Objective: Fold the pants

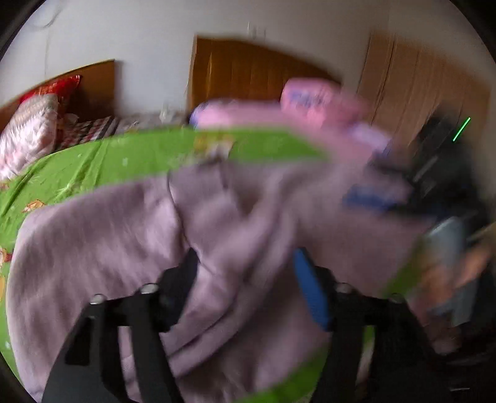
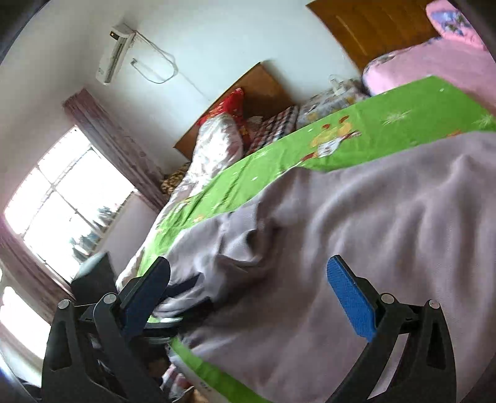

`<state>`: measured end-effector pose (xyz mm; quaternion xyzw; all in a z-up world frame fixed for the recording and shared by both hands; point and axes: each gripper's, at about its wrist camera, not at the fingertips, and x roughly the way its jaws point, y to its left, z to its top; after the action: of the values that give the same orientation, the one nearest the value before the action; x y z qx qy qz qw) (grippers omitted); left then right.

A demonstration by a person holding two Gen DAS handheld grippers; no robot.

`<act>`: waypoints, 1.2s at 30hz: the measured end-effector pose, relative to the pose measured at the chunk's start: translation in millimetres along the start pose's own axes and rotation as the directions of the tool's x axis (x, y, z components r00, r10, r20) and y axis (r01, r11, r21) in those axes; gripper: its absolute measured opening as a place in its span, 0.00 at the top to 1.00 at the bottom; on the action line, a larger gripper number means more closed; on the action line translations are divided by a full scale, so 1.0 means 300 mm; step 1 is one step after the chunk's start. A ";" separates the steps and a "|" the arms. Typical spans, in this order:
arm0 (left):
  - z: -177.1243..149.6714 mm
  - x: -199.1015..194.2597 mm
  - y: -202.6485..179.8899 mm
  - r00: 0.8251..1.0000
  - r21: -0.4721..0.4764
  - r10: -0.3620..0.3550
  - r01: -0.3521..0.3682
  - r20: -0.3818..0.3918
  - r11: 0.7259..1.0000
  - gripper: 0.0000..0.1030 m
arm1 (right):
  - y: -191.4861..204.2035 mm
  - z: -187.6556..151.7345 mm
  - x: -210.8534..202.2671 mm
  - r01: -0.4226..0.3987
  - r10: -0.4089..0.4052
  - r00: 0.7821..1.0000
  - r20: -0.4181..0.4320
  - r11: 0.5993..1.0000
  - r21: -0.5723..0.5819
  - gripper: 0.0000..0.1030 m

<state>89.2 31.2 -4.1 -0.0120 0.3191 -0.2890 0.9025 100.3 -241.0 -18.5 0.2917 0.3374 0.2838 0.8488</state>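
Note:
Lilac-grey pants (image 1: 130, 235) lie crumpled on a green bed sheet (image 1: 93, 164). In the blurred left wrist view, my left gripper (image 1: 248, 272) has its jaws apart with a bunch of the fabric between the fingers; whether it pinches is unclear. The right gripper (image 1: 434, 186) shows blurred at the right, at the fabric's far end. In the right wrist view, the pants (image 2: 356, 241) spread across the sheet (image 2: 387, 121). My right gripper (image 2: 248, 279) is open just over the cloth, its blue fingers (image 2: 350, 297) wide apart.
Pink bedding (image 1: 279, 111) and a pink pillow (image 2: 452, 21) lie at the head by a wooden headboard (image 1: 248, 77). A second bed with a red pillow (image 2: 229, 102) stands beyond. A window (image 2: 62, 198) is at the left.

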 end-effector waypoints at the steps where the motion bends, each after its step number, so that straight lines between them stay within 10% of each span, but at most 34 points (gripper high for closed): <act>1: 0.004 -0.053 0.022 0.999 -0.028 0.007 -0.006 0.043 1.000 0.19 | 0.014 -0.009 0.024 -0.027 0.027 0.999 -0.024 1.000 0.006 0.04; 5: -0.059 -0.289 0.203 0.977 -0.211 0.128 -0.091 0.171 0.973 0.12 | 0.047 -0.047 0.141 -0.027 0.034 0.983 -0.180 0.999 0.042 0.04; 11: -0.253 -0.415 0.426 0.940 -0.352 0.330 -0.282 0.085 0.893 0.12 | 0.126 -0.121 0.222 0.095 -0.113 0.946 -0.304 0.993 -0.072 0.04; 18: -0.337 -0.421 0.471 0.948 -0.432 0.305 -0.239 0.088 0.870 0.12 | 0.164 -0.095 0.338 0.062 -0.058 0.941 -0.333 0.998 0.001 0.05; 21: -0.349 -0.426 0.467 0.951 -0.422 0.297 -0.234 0.089 0.876 0.12 | 0.143 -0.070 0.379 0.061 -0.035 0.948 -0.315 0.995 0.074 0.18; 25: -0.384 -0.456 0.477 0.952 -0.419 0.290 -0.225 0.096 0.880 0.12 | 0.087 -0.082 0.391 0.076 -0.044 0.959 -0.281 0.991 0.107 0.75; 36: -0.355 -0.356 0.343 0.965 -0.351 0.263 -0.241 0.017 0.905 0.11 | 0.469 0.138 0.338 -0.099 0.093 0.994 -0.049 0.983 -0.153 0.79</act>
<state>12.7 190.7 -49.4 -0.1383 0.3347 -0.1087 0.9258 152.7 -90.6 61.9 0.2347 0.3174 0.3559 0.8470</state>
